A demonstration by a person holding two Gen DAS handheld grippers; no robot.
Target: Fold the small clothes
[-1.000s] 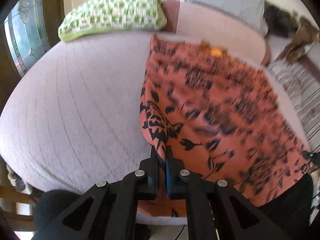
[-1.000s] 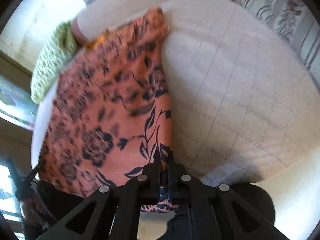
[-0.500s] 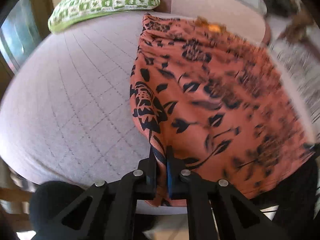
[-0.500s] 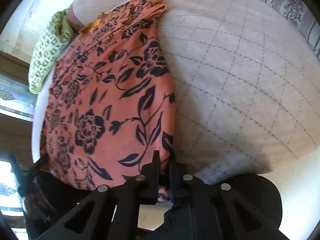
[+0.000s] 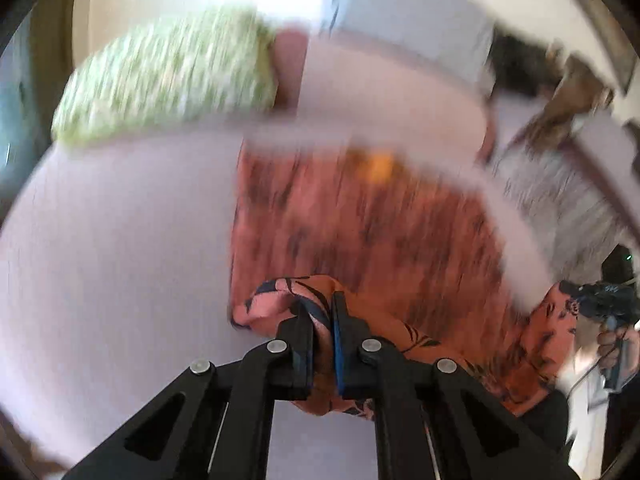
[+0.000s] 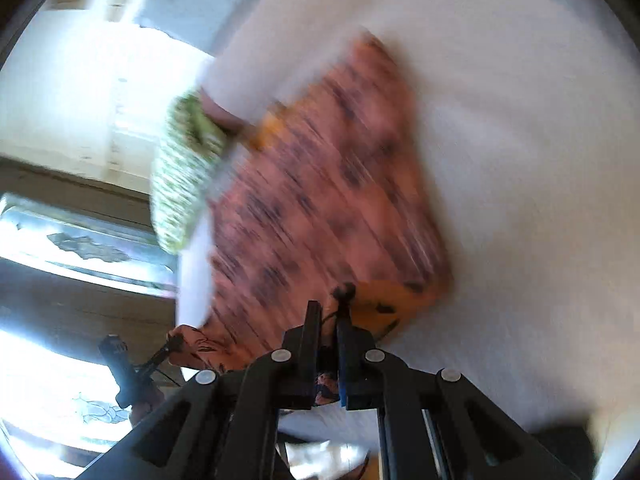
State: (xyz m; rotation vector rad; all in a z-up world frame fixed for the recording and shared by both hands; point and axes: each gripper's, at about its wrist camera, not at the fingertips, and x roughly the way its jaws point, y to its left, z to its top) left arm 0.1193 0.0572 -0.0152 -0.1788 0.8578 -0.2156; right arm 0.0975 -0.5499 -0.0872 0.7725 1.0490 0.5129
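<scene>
Lying on the pale bed [image 5: 112, 264], the orange cloth with dark flowers [image 5: 360, 232] spreads out flat, but its near edge is lifted up off the bed. The left gripper [image 5: 323, 312] pinches one near corner, with its fingers [image 5: 304, 332] clenched tight on the bunched cloth. The right gripper [image 6: 329, 320] pinches the other near corner, its fingers [image 6: 313, 324] squeezed shut on the fabric too. From the left view, the other gripper shows at the far right, with a hand [image 5: 614, 340] around its handle. A green and white pillow [image 5: 168, 80] sits at the far end of the bed, near the top edge of the cloth. Much of both pictures is blurry.
</scene>
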